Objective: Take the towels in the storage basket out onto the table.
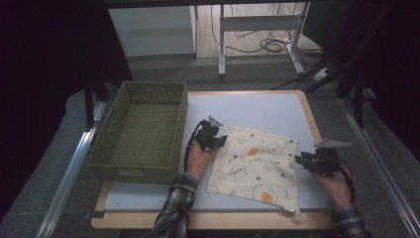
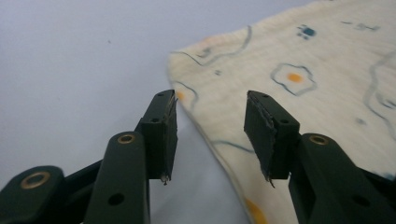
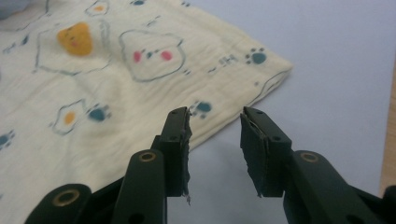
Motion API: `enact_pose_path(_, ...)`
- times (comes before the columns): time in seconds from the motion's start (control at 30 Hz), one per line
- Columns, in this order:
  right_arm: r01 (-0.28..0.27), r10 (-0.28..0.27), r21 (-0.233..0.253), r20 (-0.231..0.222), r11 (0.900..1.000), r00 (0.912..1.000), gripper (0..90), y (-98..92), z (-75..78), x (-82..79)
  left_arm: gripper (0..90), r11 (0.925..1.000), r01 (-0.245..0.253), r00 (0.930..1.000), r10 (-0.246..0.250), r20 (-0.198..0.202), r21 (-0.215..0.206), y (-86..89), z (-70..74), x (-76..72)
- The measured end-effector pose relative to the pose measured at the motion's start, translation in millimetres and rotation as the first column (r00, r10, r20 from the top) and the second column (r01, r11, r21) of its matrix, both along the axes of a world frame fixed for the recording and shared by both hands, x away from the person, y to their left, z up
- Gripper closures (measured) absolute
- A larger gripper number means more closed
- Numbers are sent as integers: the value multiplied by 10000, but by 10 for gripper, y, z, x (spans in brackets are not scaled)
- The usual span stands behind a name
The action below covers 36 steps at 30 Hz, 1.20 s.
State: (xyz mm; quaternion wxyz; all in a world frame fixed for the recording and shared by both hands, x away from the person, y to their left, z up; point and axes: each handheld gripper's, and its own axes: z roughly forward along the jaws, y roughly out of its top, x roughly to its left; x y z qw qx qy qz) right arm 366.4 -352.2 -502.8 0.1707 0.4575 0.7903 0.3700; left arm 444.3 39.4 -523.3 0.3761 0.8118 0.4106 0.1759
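A cream cloth (image 1: pixel 255 166) printed with fried eggs and paw marks lies spread flat on the pale blue table top (image 1: pixel 262 111). My left gripper (image 1: pixel 214 140) hovers at the cloth's left edge, open, its jaws straddling that edge of the cloth (image 2: pixel 289 84) just short of the corner. My right gripper (image 1: pixel 303 160) is at the cloth's right edge, open, with the hem of the cloth (image 3: pixel 140 84) lying between and just beyond its jaws. Nothing is held by my left gripper (image 2: pixel 211 135) or my right gripper (image 3: pixel 215 151).
A green woven basket (image 1: pixel 141 130) stands empty along the table's left side, close to my left hand. The table has a wooden rim (image 1: pixel 309 116). Beyond it are a desk frame (image 1: pixel 257 25) and cables on the floor.
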Motion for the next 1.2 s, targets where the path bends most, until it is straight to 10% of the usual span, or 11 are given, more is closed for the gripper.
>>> enact_pose_path(0.5,816,-820,321,105,9961,9966,737,-80,-27,541,606,9997,-163,9998,165,141,-165,-96,-85,376)
enact_pose_path(0.97,990,-982,-714,146,9925,9951,683,140,-156,689,533,9999,-23,10000,22,77,135,-151,-146,498)
enact_pose_path(1.2,700,-703,-693,-21,9951,9975,868,159,-139,687,850,9996,279,9990,-278,-343,34,-263,-115,489)
